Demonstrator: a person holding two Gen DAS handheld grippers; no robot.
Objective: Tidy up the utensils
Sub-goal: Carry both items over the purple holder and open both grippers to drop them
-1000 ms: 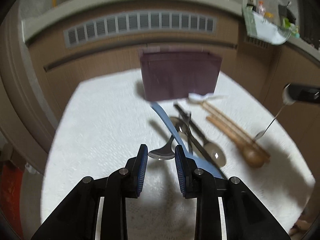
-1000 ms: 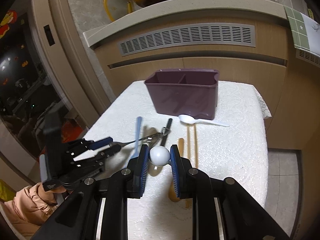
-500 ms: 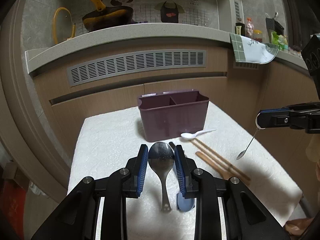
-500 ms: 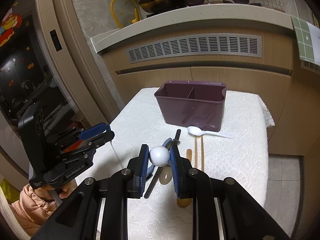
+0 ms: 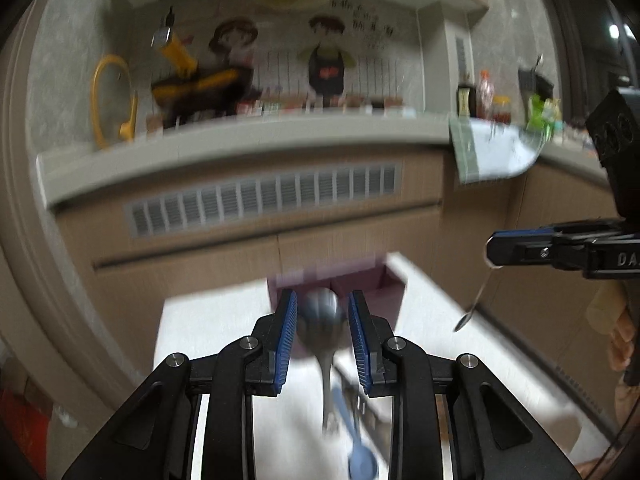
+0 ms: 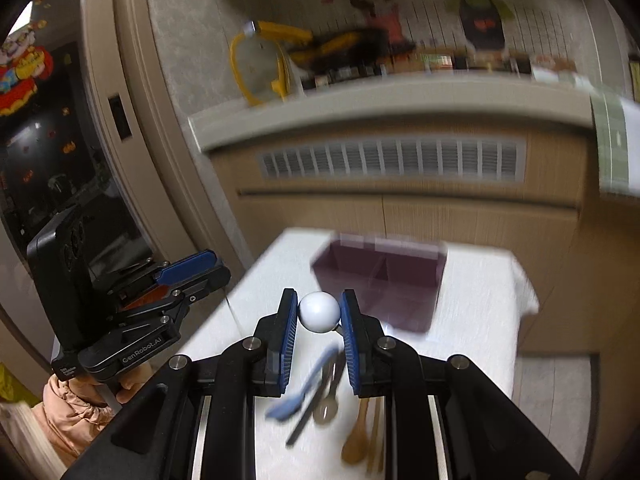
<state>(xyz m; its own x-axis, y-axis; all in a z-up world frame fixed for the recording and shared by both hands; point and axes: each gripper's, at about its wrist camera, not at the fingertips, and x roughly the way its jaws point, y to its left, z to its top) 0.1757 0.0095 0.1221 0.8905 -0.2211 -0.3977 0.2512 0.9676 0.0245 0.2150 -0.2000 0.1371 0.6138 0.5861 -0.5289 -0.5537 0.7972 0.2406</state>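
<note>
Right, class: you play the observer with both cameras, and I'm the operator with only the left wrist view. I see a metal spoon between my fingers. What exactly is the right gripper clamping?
Observer: The right gripper is shut on the white ball at the end of a thin spoon's handle.
Operator: Is anything wooden on the table?
Observer: Yes, a wooden spoon lies beside chopsticks on the white cloth.
Operator: Where is my gripper relative to the table?
Observer: The left gripper, shut on the metal spoon, appears to hang just off the table's left edge, short of the purple caddy.
</note>
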